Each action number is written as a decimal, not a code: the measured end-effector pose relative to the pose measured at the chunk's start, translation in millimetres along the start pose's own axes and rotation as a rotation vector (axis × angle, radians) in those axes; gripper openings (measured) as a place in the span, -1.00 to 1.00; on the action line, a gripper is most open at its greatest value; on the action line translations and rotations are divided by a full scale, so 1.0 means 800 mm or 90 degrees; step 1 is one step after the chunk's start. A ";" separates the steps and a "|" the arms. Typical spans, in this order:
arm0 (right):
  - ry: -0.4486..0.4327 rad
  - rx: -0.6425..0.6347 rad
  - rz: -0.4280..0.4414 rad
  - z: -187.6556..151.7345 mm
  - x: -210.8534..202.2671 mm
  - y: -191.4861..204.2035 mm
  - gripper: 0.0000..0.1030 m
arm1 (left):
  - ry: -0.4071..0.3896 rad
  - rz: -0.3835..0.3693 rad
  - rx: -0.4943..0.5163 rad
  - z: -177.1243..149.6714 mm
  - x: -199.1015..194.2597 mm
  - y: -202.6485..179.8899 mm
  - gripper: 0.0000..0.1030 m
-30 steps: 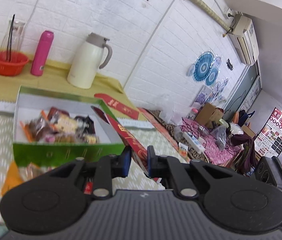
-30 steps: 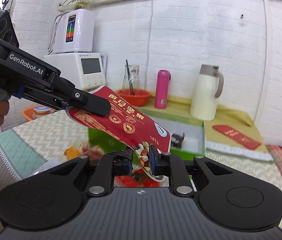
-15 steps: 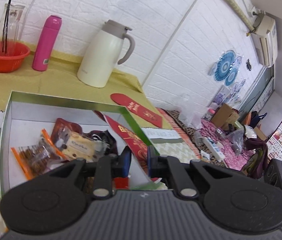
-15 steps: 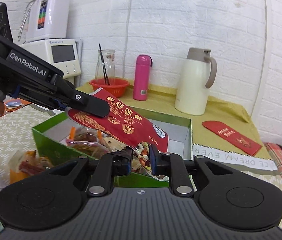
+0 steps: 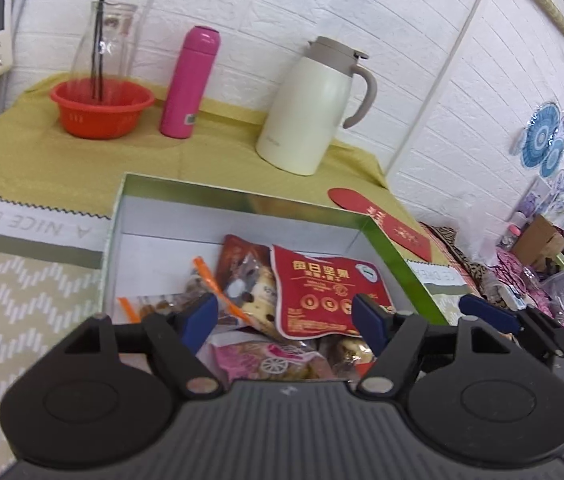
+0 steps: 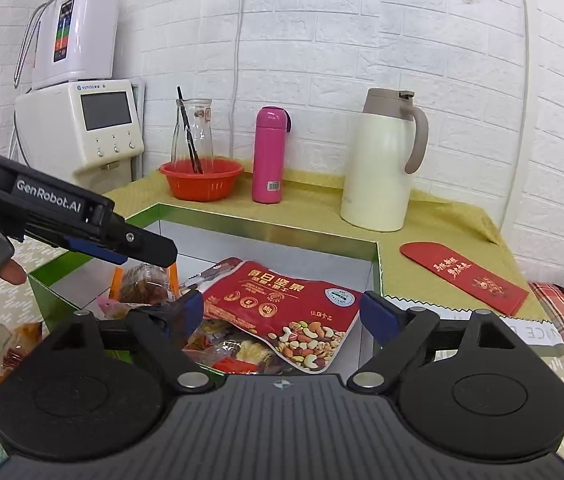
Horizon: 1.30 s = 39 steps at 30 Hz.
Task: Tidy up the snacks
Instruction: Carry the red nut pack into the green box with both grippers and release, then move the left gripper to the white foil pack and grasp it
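Box (image 6: 265, 236) open-topped, reachable from above; floor crowded by snack packets (image 5: 249, 292); back strip bare. Jug (image 6: 382, 168), flask (image 6: 269, 154) stood behind.

A pink bottle (image 6: 269, 155) stands between a red bowl (image 6: 201, 180) and a cream jug (image 6: 382, 160) on the yellow cloth (image 6: 434, 240). A red envelope (image 6: 464, 272) lies nearby.
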State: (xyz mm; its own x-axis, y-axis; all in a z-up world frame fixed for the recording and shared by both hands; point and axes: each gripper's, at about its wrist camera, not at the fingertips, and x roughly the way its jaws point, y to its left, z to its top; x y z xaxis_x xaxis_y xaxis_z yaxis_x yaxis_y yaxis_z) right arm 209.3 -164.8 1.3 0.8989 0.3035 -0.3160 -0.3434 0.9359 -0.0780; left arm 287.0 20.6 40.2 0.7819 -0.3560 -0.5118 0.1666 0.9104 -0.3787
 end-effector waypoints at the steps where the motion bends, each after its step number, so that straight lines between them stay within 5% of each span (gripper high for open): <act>1: -0.001 0.010 0.005 0.001 -0.003 -0.001 1.00 | -0.001 -0.001 0.000 -0.001 -0.004 0.000 0.41; 13: -0.019 0.088 0.066 0.011 -0.077 0.005 1.00 | -0.022 0.002 0.034 -0.021 -0.099 -0.032 0.42; 23: -0.016 0.112 0.113 -0.025 -0.138 0.025 1.00 | -0.018 -0.013 0.017 -0.094 -0.177 -0.030 0.42; 31: 0.061 0.093 0.157 -0.071 -0.139 0.059 1.00 | 0.013 0.026 -0.030 -0.172 -0.209 0.005 0.42; 39: 0.129 0.108 0.278 -0.102 -0.123 0.126 1.00 | 0.035 0.034 -0.079 -0.214 -0.225 0.039 0.42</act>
State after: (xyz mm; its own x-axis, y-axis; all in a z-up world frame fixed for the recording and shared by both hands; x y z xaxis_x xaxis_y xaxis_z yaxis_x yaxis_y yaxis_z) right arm 64.4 -114.9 -52.9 0.6051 0.6474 -0.4633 -0.6112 0.7507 0.2508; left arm 48.4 76.8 -11.8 0.7526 -0.3219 -0.5745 0.0473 0.8966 -0.4403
